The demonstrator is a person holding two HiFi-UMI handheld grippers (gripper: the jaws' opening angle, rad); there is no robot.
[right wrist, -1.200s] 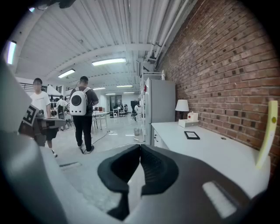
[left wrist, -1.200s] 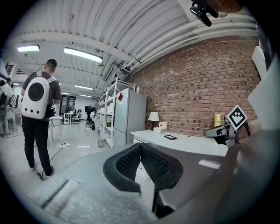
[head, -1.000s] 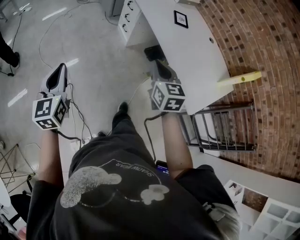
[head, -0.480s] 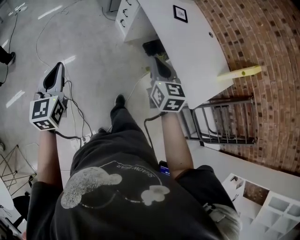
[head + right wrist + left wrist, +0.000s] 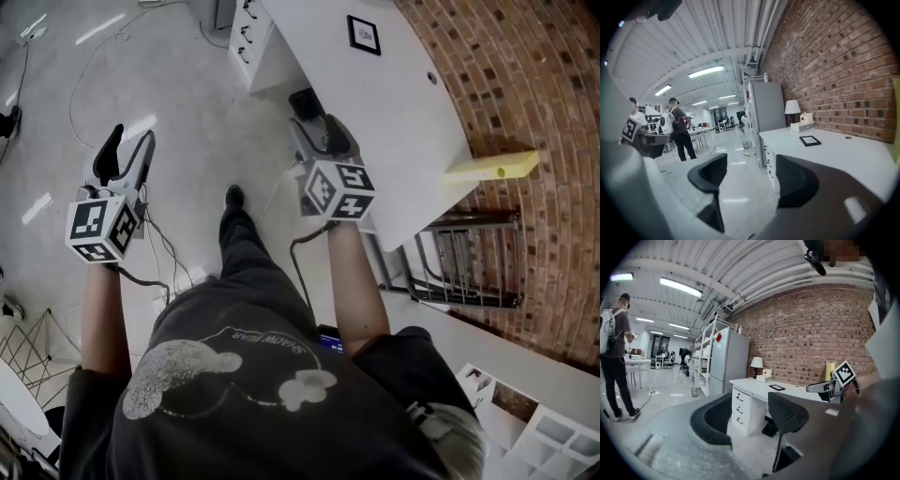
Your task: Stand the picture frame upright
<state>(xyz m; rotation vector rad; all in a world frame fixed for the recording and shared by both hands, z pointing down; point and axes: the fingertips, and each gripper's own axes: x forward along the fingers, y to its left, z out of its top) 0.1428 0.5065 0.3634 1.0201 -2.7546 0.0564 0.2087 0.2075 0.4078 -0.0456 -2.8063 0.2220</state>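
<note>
Head view: the small black-rimmed picture frame (image 5: 363, 35) lies flat on the white bench (image 5: 403, 131), upper centre. The left gripper (image 5: 127, 147) and right gripper (image 5: 323, 131) have just been opening their fingers, nothing between them. The frame is probably light, stiff and fragile; grip opposite edges.

The head camera sits above the person (image 5: 234, 375) and looks steeply down past the shoulders onto the floor (image 5: 187, 84), with the desk (image 5: 403, 131) and the brick wall (image 5: 525, 84) at the far right. The left gripper (image 5: 131, 141) carries a camera just behind its jaws, facing almost level across the room toward the desk's drawer end. The right gripper (image 5: 323, 131) carries another, close to the desk's near end and looking along its top. Both pairs of jaws have just been opening, with nothing between them, and fill each foreground. All three views share the desk, the wall and the picture frame (image 5: 363, 35).
</note>
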